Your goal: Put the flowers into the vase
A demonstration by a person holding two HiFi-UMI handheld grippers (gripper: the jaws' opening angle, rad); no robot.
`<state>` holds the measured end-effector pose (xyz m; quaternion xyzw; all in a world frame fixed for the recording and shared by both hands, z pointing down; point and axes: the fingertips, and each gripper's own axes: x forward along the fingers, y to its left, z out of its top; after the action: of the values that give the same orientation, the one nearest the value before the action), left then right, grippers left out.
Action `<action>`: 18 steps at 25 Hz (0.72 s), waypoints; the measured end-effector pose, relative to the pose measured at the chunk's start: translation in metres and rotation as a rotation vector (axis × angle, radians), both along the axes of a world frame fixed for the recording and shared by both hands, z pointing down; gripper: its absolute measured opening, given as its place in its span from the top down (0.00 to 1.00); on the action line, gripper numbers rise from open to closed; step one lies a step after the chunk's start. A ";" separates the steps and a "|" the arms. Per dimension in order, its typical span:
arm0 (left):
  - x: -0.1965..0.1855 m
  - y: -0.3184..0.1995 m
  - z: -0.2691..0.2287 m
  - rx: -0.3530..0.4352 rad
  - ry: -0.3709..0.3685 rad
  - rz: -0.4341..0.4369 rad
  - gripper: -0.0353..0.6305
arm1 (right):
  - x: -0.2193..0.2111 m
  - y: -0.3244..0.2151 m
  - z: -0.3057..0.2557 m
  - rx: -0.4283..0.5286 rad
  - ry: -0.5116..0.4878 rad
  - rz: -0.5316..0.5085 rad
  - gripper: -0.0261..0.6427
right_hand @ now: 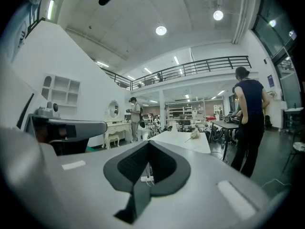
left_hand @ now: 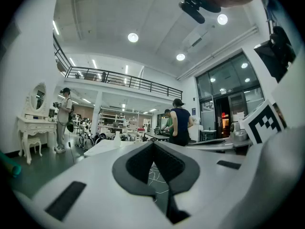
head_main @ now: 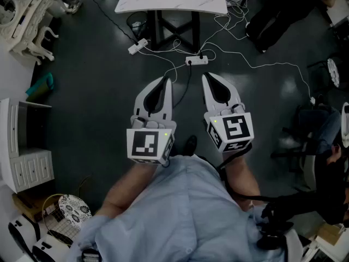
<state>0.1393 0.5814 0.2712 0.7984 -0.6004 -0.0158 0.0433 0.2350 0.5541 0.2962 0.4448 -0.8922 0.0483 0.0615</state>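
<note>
Nearest to us, the left gripper (head_main: pixel 164 81) and the right gripper (head_main: pixel 208 76) are held level over the dark floor (head_main: pixel 92 64). Both sets of jaws are pressed fully together with nothing between them. We judge the task not yet started.

First risk: the jaws must open before any grasp. If they reach the flower closed, they will just push it along or off the edge.

Next out, white cables and a white power strip (head_main: pixel 196 60) lie on the floor between us and the white marble-look tabletop (head_main: pixel 169 1). Walking up, a foot could snag them.

On that tabletop the right gripper view shows a pale flower on a thin stem (right_hand: pixel 194 135) lying flat. Beyond it is what looks like a slim white vase (right_hand: pixel 174 126) standing upright, apart from the flower. A stem that thin could slip out of the jaws or get crushed by a hard squeeze. A narrow vase like that could tip if the stem or a gripper knocks its neck, and we cannot tell how wide its mouth is.

Farthest, a person in a dark sleeveless top (right_hand: pixel 248 113) stands to the right of the tabletop and could get in our way.
</note>
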 end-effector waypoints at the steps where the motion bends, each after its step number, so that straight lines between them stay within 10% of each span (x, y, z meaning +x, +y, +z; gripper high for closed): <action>1: 0.001 0.000 0.000 -0.001 0.000 -0.001 0.94 | 0.002 0.000 0.000 0.001 -0.001 0.000 0.96; 18: 0.028 0.014 0.005 -0.010 -0.007 -0.035 0.94 | 0.026 0.005 0.000 -0.007 -0.072 -0.056 0.96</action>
<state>0.1675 0.5950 0.2757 0.7876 -0.6145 -0.0107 0.0447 0.2611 0.5587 0.2962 0.4173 -0.9058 0.0654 0.0323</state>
